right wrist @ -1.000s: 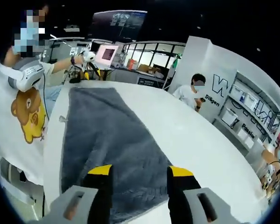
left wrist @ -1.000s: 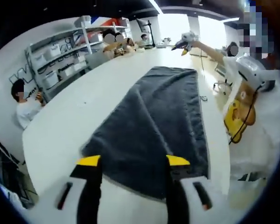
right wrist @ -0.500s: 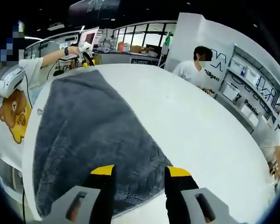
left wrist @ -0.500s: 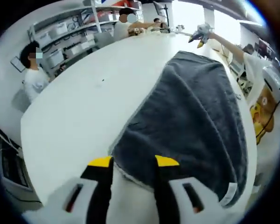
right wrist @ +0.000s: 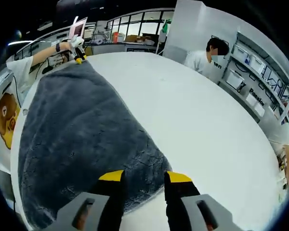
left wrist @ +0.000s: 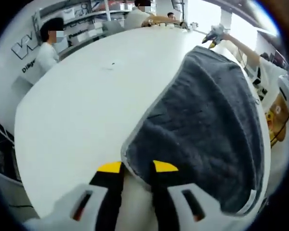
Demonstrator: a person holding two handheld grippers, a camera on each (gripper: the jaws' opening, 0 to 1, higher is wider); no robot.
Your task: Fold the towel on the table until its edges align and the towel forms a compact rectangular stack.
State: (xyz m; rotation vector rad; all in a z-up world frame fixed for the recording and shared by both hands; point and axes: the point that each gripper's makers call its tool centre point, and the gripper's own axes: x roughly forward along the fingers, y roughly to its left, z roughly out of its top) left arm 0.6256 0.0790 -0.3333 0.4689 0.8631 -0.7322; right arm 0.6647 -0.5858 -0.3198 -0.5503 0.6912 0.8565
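Towel (left wrist: 207, 120) lay flat and unfolded, dark grey, along the white desk (left wrist: 82, 101), each gripper poised at a corner of one of its two ends. The left gripper (left wrist: 137, 167) and the right gripper (right wrist: 144, 176) both had released jaws straddling their corners, nothing pinched yet. The first fold looked barely begun; next, each would need to clench on its corner and carry one end over to the other.

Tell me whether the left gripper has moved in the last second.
Yes. The left gripper has come down toward the table and forward onto the near corner of the towel, with its jaws narrowing around the hem.
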